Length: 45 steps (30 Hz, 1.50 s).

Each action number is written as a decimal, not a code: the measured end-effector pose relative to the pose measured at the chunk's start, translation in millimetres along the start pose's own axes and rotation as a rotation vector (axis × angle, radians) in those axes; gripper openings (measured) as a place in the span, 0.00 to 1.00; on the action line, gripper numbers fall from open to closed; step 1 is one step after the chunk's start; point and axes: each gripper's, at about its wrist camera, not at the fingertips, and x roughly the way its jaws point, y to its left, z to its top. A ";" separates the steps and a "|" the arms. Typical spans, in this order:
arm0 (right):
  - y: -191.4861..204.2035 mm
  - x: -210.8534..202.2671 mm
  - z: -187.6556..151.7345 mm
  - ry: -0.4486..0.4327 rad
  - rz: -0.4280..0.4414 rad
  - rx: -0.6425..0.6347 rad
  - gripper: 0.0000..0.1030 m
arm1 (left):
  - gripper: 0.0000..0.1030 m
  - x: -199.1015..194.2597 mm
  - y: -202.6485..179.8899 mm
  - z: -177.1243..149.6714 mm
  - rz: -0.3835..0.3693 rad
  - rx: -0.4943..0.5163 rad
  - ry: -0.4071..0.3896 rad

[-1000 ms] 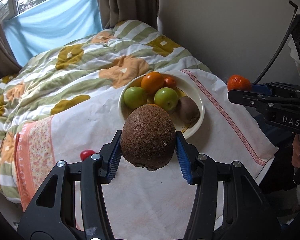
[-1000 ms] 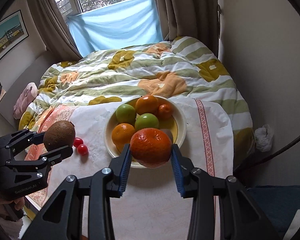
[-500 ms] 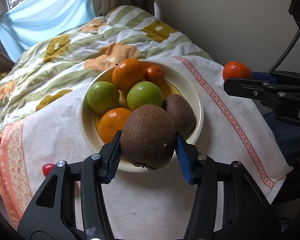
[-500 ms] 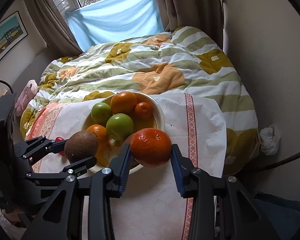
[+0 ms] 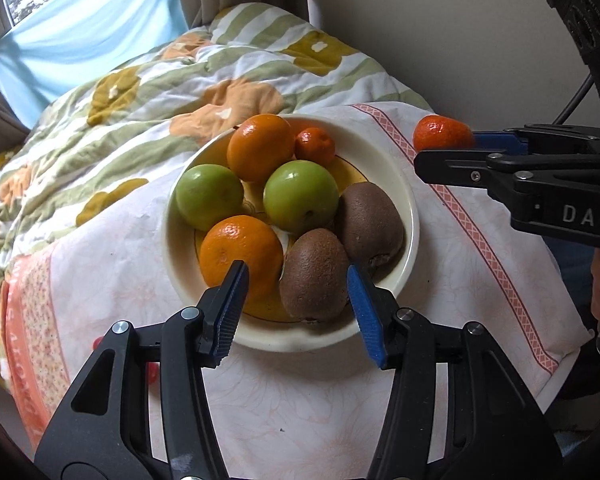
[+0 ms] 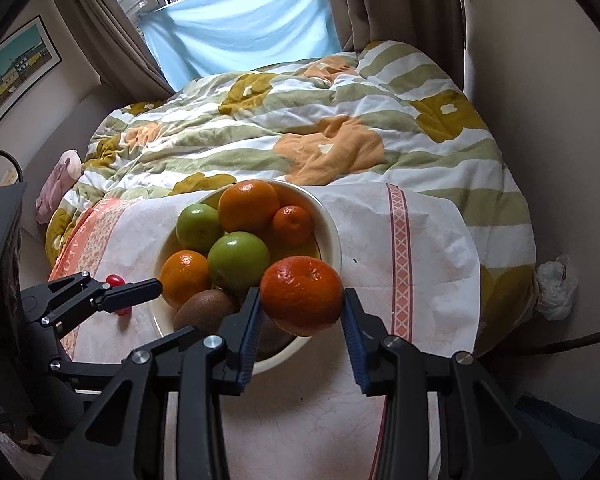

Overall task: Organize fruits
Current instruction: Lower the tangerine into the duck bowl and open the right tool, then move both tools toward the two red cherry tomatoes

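left claw (image 5: 296, 304) now open, kiwi (image 5: 314, 280) released into bowl (image 5: 410, 216)

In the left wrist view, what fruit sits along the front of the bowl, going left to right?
Large orange → front brown kiwi → second brown kiwi, all lying in the cream bowl.

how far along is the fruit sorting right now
Mostly done: the bowl already holds two oranges, two green apples, a small mandarin and two kiwis, the near kiwi lying between the open left hand-held gripper. In hand: the right hand-held gripper grips a mandarin. Left: that mandarin and small red fruits on the cloth.
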 end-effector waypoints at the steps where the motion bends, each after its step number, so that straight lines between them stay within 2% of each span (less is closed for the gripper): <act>1: 1.2 0.3 0.8 0.001 0.000 -0.004 0.35 | 0.49 -2.7 2.9 -0.4 -0.006 -0.009 0.002; 5: 5.8 4.3 3.7 0.008 0.005 -0.019 0.35 | 0.49 -11.9 10.8 -5.2 -0.020 -0.044 0.006; 8: 8.5 9.3 6.3 0.017 0.008 -0.031 0.35 | 0.51 -14.2 13.7 -9.9 0.004 -0.055 0.016; 10: 10.7 12.3 7.9 0.019 0.010 -0.041 0.35 | 0.64 -16.0 15.5 -14.4 0.023 -0.062 0.019; 11: 11.0 13.7 9.0 0.020 0.011 -0.044 0.35 | 0.86 -17.6 16.9 -16.5 0.028 -0.068 0.017; 12: 11.4 15.0 9.9 0.021 0.011 -0.048 0.35 | 1.00 -19.3 18.7 -17.7 0.030 -0.079 0.011; 15: 11.8 19.9 13.0 0.025 0.011 -0.057 0.35 | 1.00 -29.9 26.8 -21.3 0.023 -0.116 -0.014; 30: 10.7 56.2 18.6 0.072 0.003 -0.127 0.35 | 1.00 -45.2 45.6 -44.2 0.115 -0.174 -0.018; 31: 10.9 57.6 17.5 0.078 0.000 -0.132 0.38 | 1.00 -44.9 45.7 -44.8 0.121 -0.175 -0.017; 33: 13.0 56.8 14.2 0.071 -0.005 -0.142 0.50 | 1.00 -46.5 46.9 -47.1 0.128 -0.178 -0.017; 35: 14.5 54.8 11.3 0.059 -0.003 -0.149 0.80 | 1.00 -47.2 48.3 -48.4 0.132 -0.182 -0.017; 37: 15.0 51.7 8.4 0.043 0.007 -0.147 0.92 | 1.00 -49.0 48.9 -49.6 0.135 -0.184 -0.020; 45: 18.5 36.1 6.7 0.012 -0.001 -0.137 0.93 | 1.00 -64.2 50.5 -54.7 0.146 -0.199 -0.041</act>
